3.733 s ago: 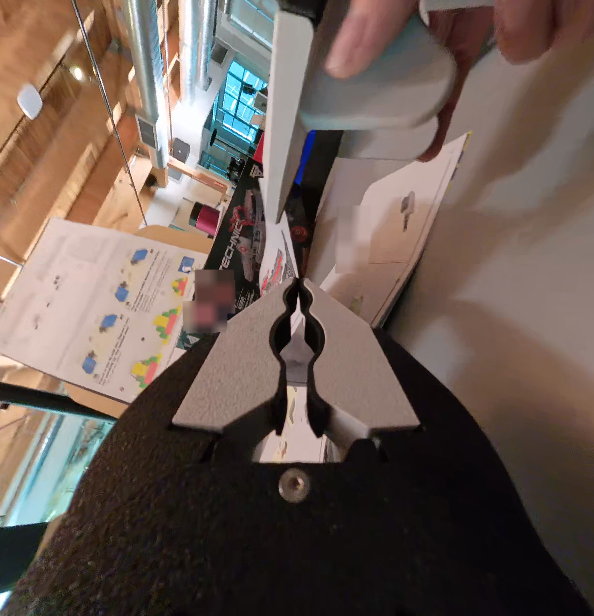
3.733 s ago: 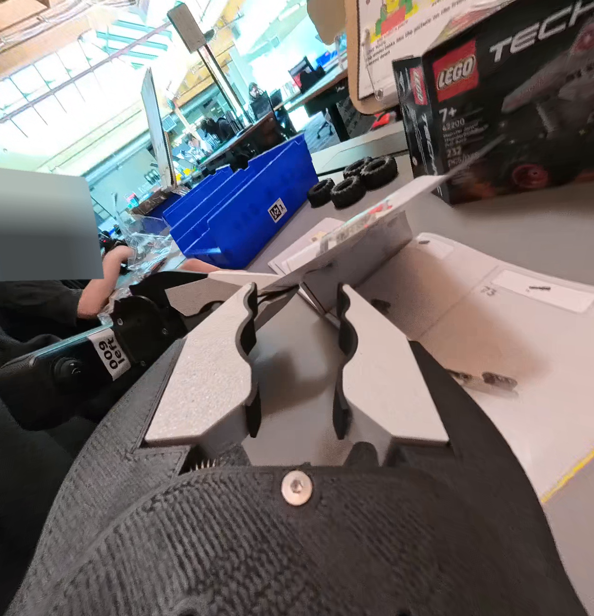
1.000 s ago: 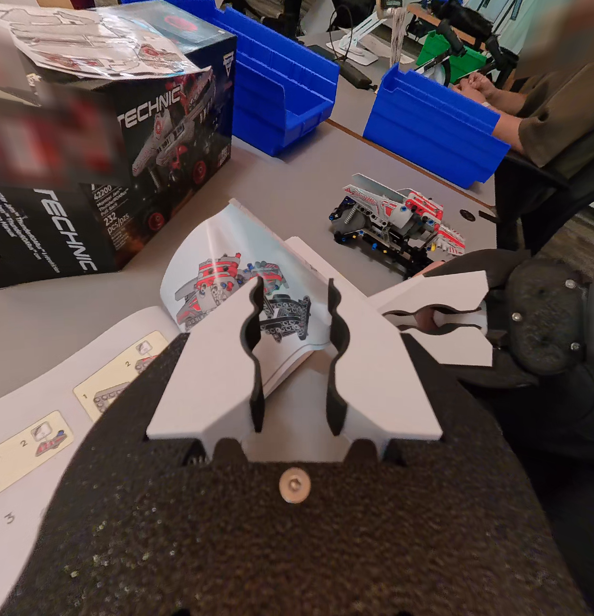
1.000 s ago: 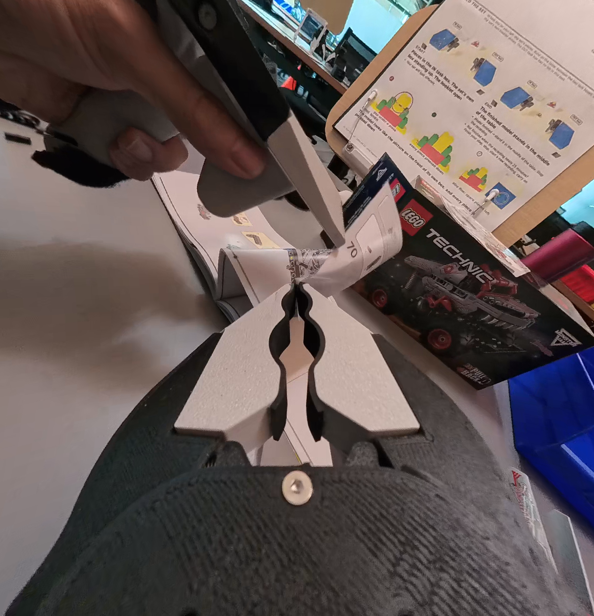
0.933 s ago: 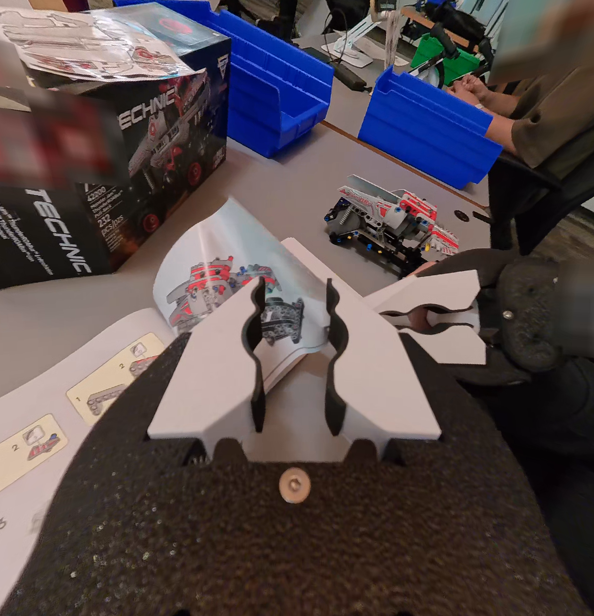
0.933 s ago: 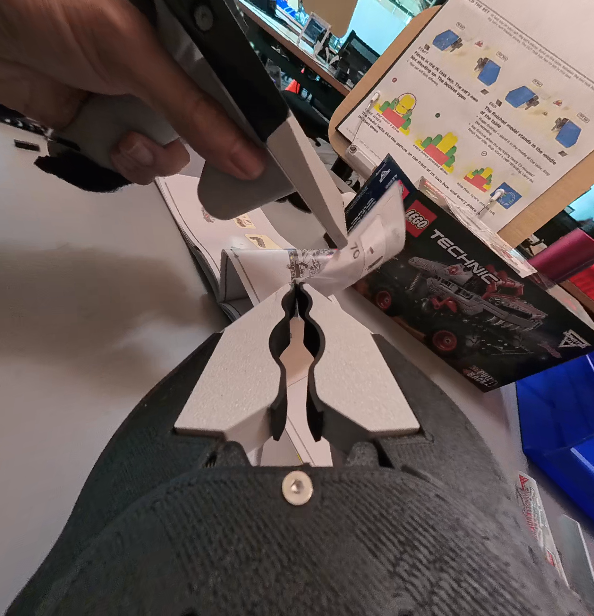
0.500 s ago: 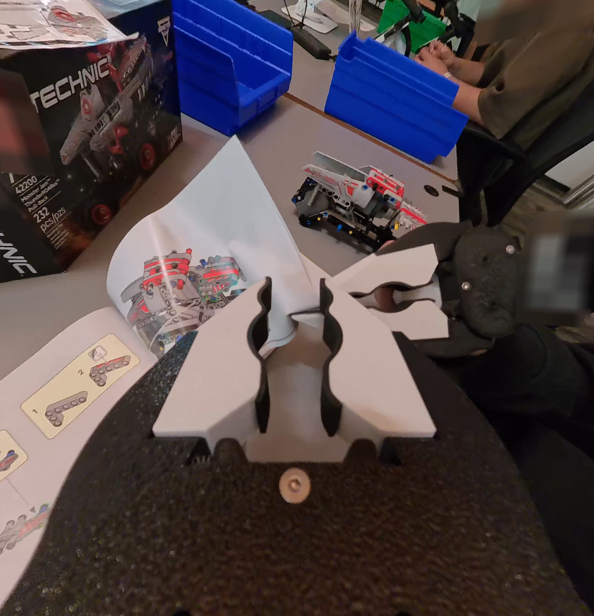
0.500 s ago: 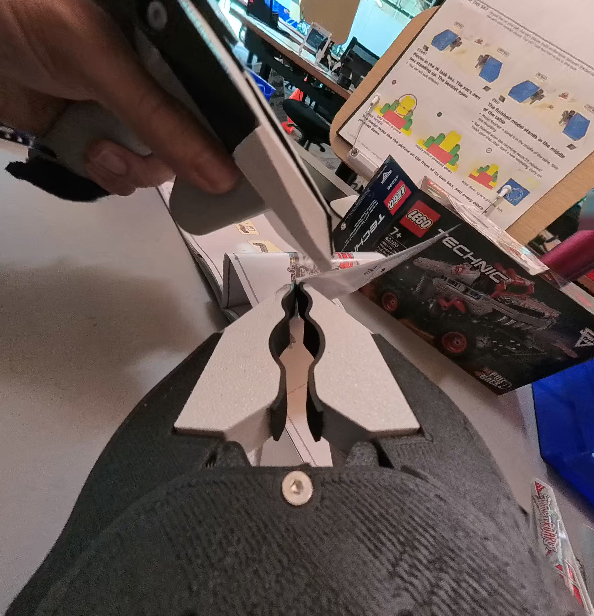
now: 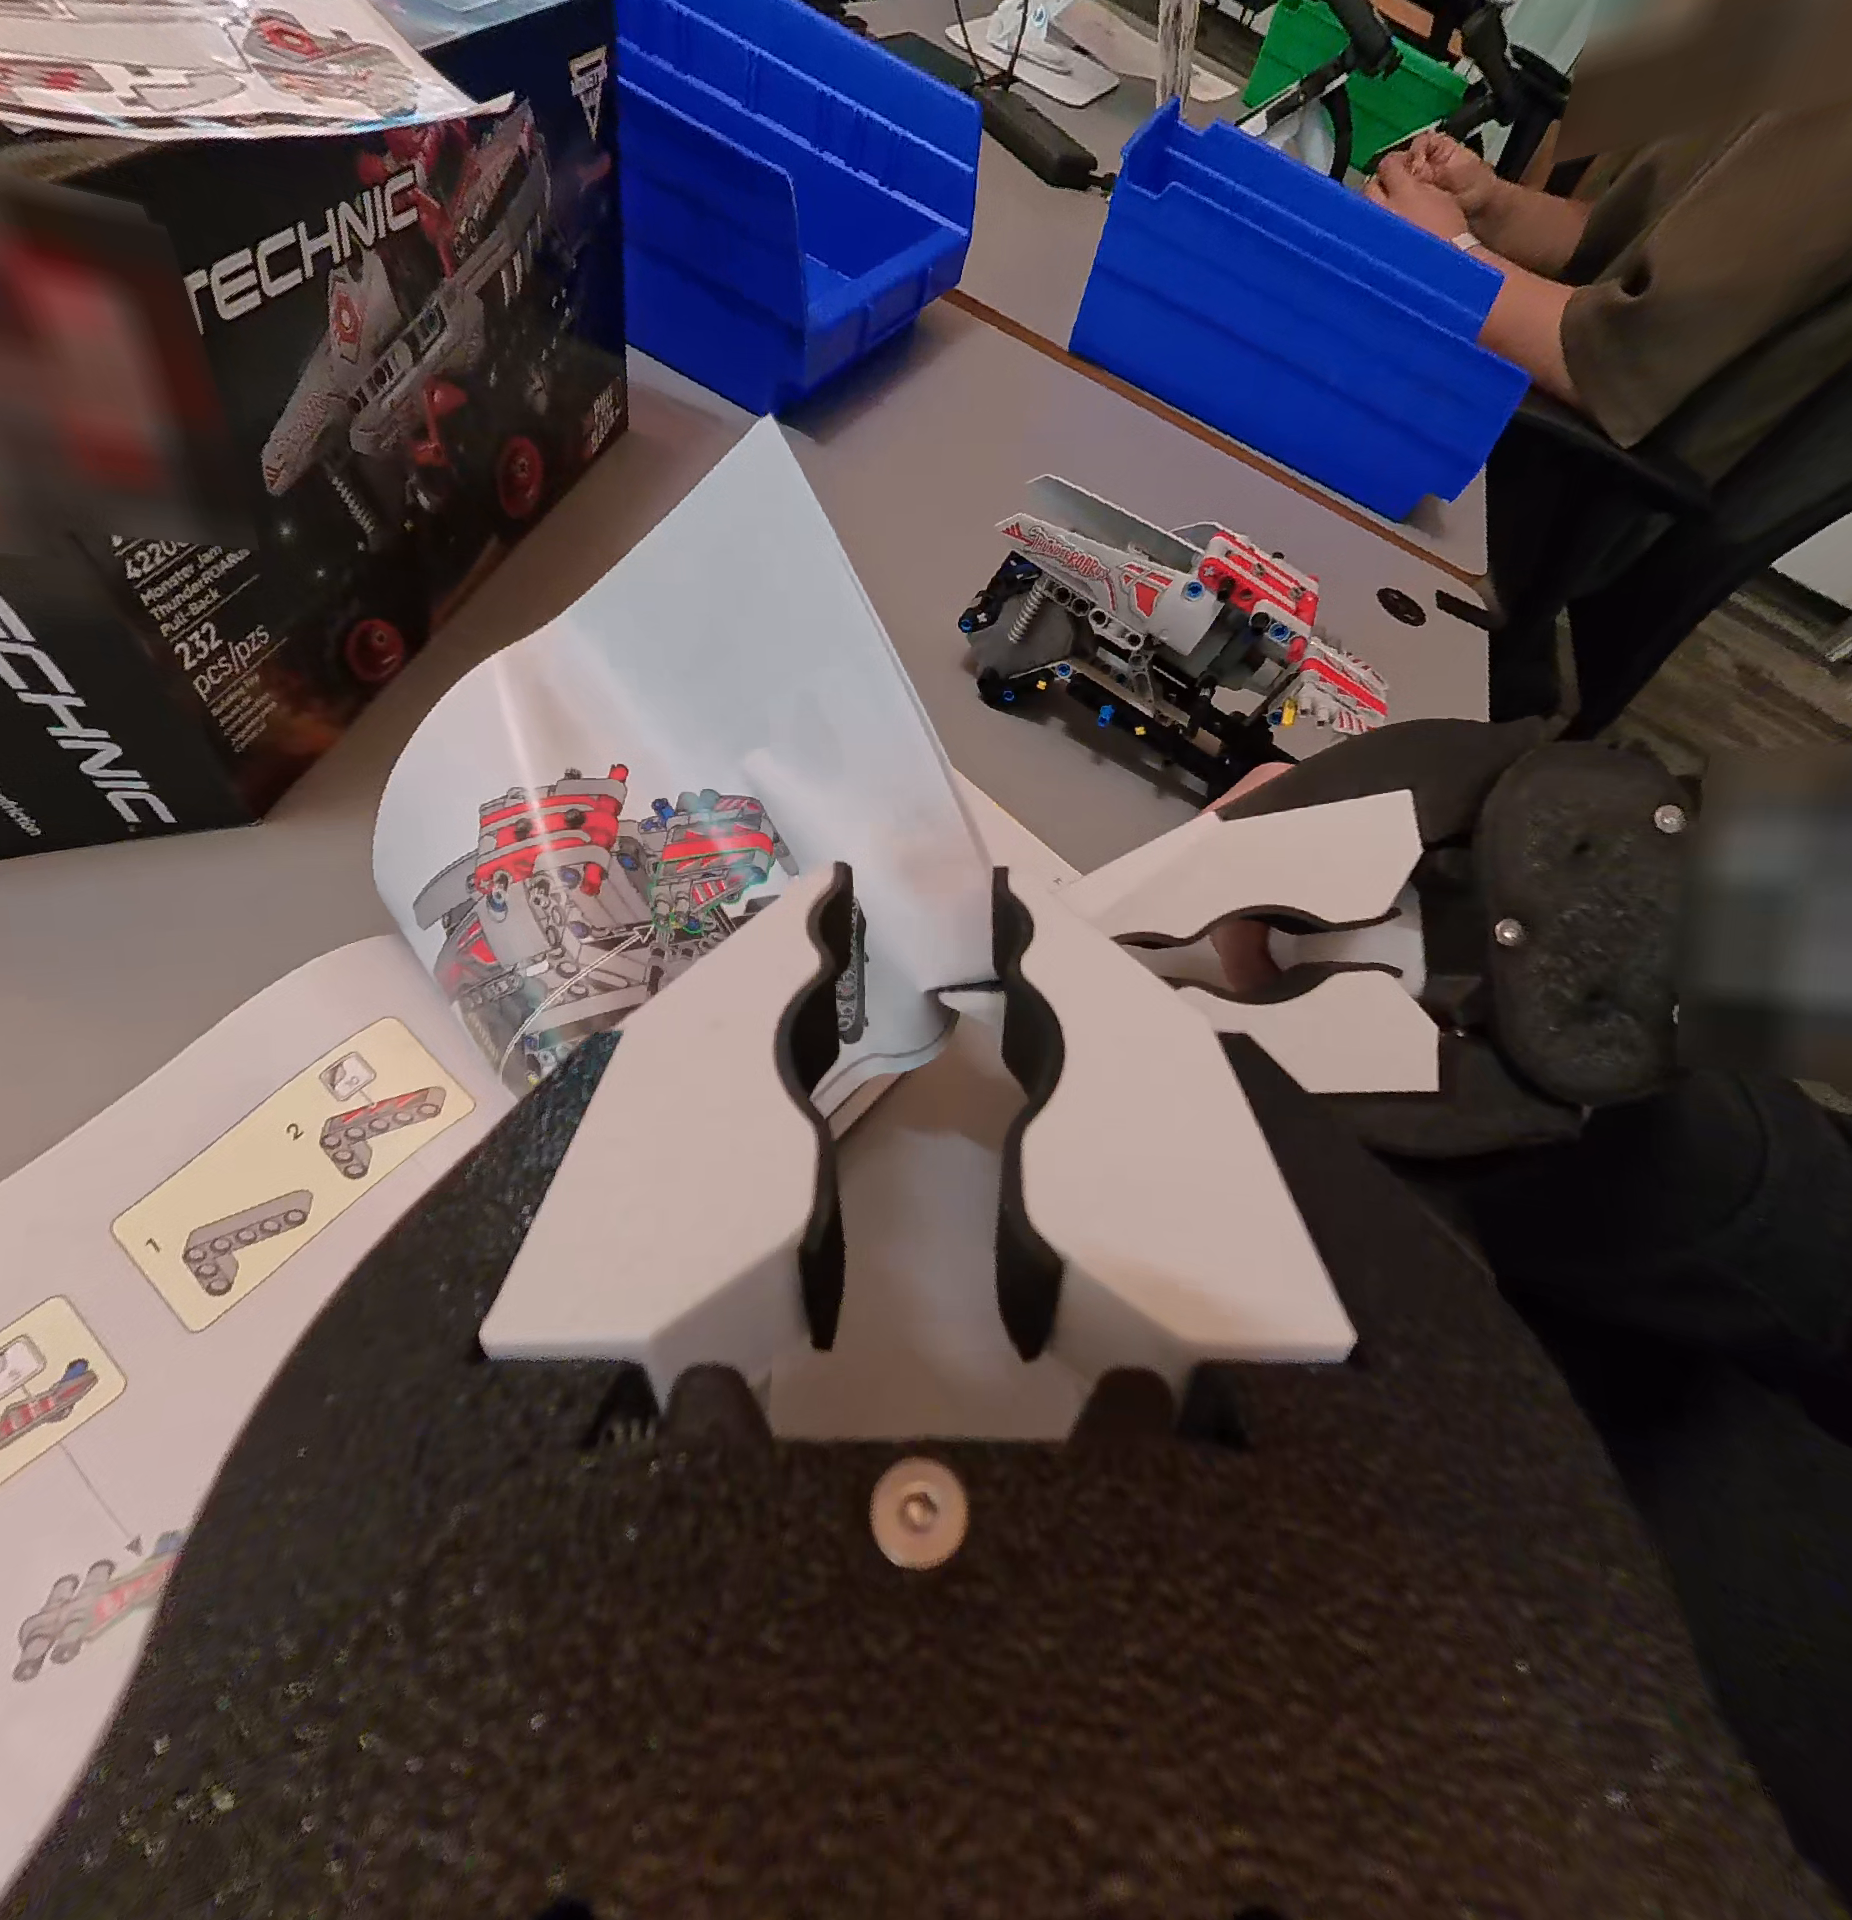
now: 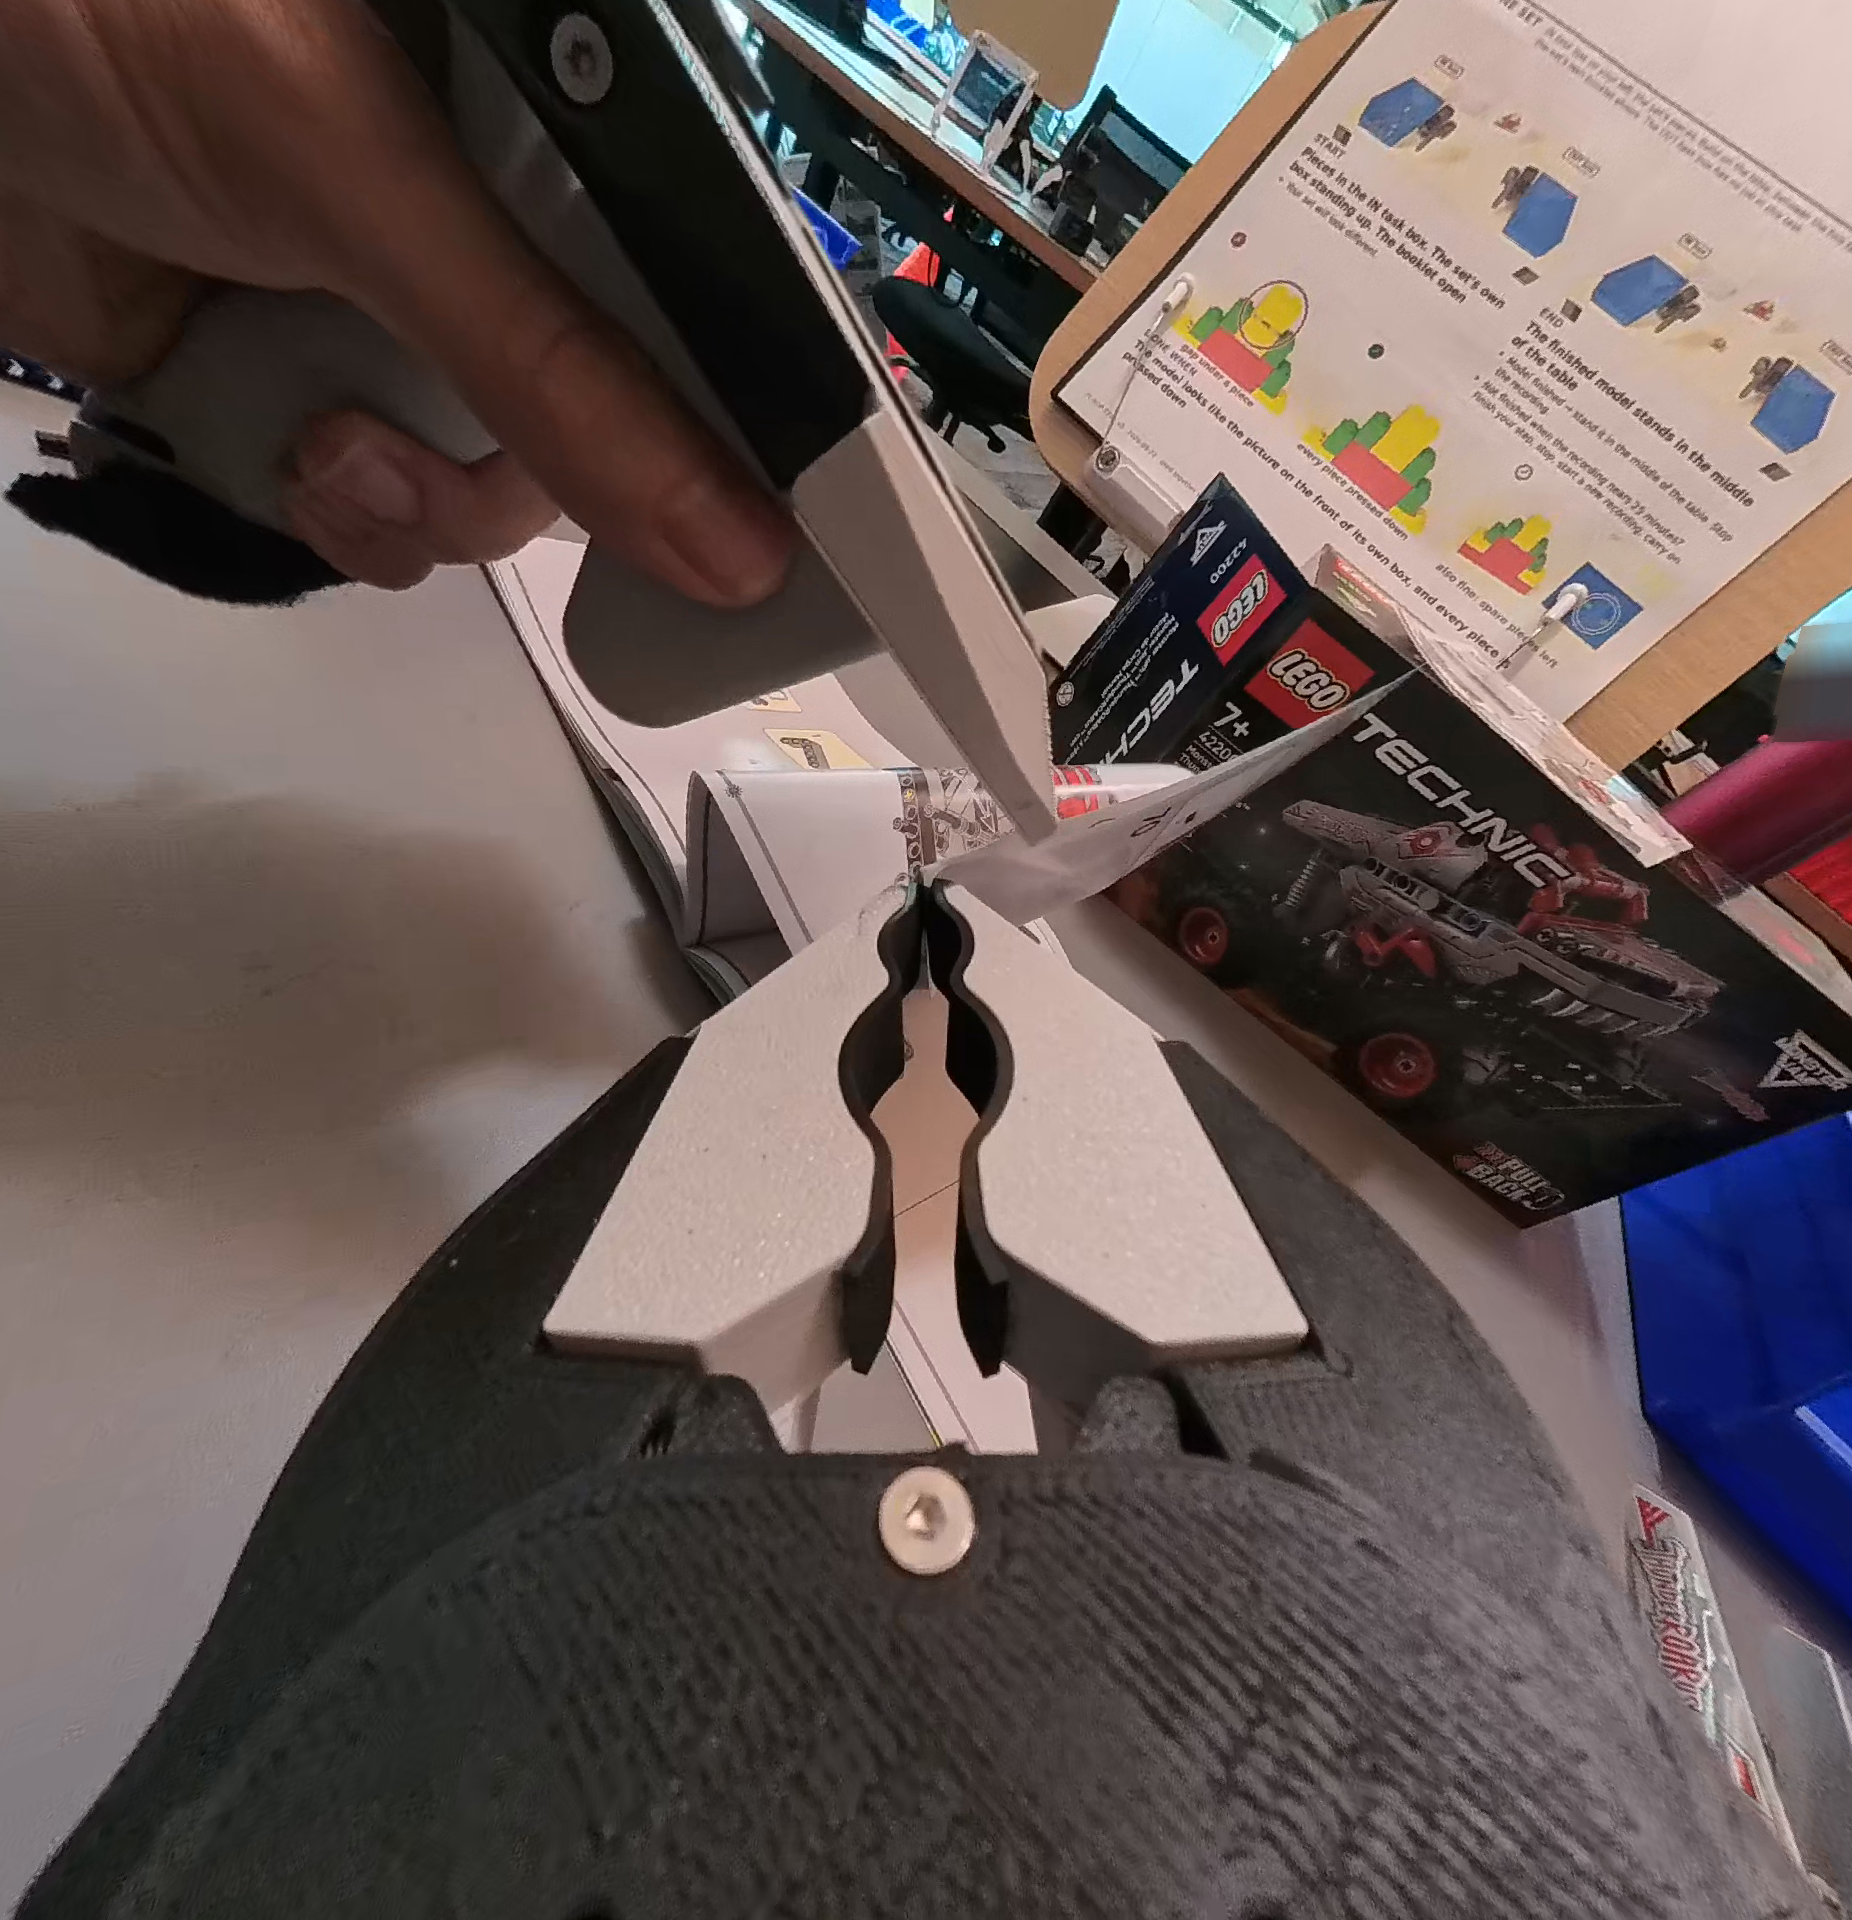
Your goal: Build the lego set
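Note:
The instruction booklet (image 9: pixel 278 1164) lies open on the grey table. One page (image 9: pixel 693 665) is lifted and curls up. My right gripper (image 10: pixel 922 894) is shut on that page's (image 10: pixel 1088 831) corner; it also shows in the left wrist view (image 9: pixel 1119 940). My left gripper (image 9: pixel 920 904) is open, with the page's lower edge between its fingers; in the right wrist view a hand holds it (image 10: pixel 1026 800) tip-down on the page. The part-built grey and red lego truck (image 9: pixel 1171 634) stands beyond the booklet.
The black lego box (image 9: pixel 278 416) stands at the left, and shows in the right wrist view (image 10: pixel 1473 914). Two blue bins (image 9: pixel 797 208) (image 9: pixel 1286 301) sit behind. A person sits at the far right. An instruction board (image 10: pixel 1473 312) stands behind the box. A sticker sheet (image 10: pixel 1680 1662) lies near a blue bin (image 10: pixel 1753 1299). My left and right fingertips are right by each other.
Earlier my left gripper pinched the page and my right was open; my right has since shut on it. In the last second the page rose and flattened, and my open left gripper closed in on its edge.

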Available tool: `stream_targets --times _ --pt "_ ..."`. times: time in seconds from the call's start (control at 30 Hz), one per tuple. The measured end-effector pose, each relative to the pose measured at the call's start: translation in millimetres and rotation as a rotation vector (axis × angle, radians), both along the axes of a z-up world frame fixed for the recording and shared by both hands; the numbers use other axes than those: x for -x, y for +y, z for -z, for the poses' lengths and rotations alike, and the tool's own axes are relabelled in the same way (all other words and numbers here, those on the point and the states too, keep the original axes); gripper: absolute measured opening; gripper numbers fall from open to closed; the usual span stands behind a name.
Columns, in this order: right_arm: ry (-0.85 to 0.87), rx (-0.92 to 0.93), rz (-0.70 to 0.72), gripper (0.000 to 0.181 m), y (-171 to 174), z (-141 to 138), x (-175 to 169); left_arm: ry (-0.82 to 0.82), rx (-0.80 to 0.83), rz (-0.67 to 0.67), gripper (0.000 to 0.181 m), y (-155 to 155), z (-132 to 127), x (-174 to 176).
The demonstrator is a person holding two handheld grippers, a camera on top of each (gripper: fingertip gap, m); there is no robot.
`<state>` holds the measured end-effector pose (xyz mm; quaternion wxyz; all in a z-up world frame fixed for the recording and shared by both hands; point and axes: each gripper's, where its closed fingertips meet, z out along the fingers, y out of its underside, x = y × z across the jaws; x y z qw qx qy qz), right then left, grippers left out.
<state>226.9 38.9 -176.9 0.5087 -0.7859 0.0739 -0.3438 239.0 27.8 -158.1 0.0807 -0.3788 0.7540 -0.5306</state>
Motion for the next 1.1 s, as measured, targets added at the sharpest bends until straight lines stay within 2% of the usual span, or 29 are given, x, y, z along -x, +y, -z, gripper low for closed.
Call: stream_targets --times 0.03,0.23,0.4,0.77,0.87,0.97,1.03,1.1 --pt "-0.004 0.0 0.0 0.0 0.2 0.0 0.1 0.005 0.01 -0.001 0.024 0.2 0.3 0.2" --pt "-0.012 0.01 0.008 0.0 0.2 0.7 -0.9 0.023 0.058 -0.034 0.02 6.1 -0.3 0.4" --pt "-0.027 0.01 0.007 0.0 1.1 -0.6 -0.7 0.018 0.059 -0.066 0.0 12.0 0.3 0.4" --pt "-0.002 0.057 -0.006 0.0 2.2 13.0 -0.1 0.07 0.058 -0.048 0.0 12.0 17.1 -3.0" --pt "0.027 0.074 -0.012 0.032 -1.1 16.9 1.9 0.067 0.038 -0.056 0.0 15.8 23.9 -6.1" --pt "0.06 0.049 0.003 0.054 -11.3 10.2 2.4 0.026 -0.04 -0.061 0.0 24.2 31.1 -9.2" --pt "0.108 -0.018 -0.007 0.057 -16.7 -1.1 5.4 -0.009 -0.104 -0.029 0.0 26.3 34.1 -8.3" --pt "0.148 -0.093 0.027 0.054 -26.3 -12.5 1.5 -0.042 -0.182 -0.055 0.0 39.8 34.1 -13.7"
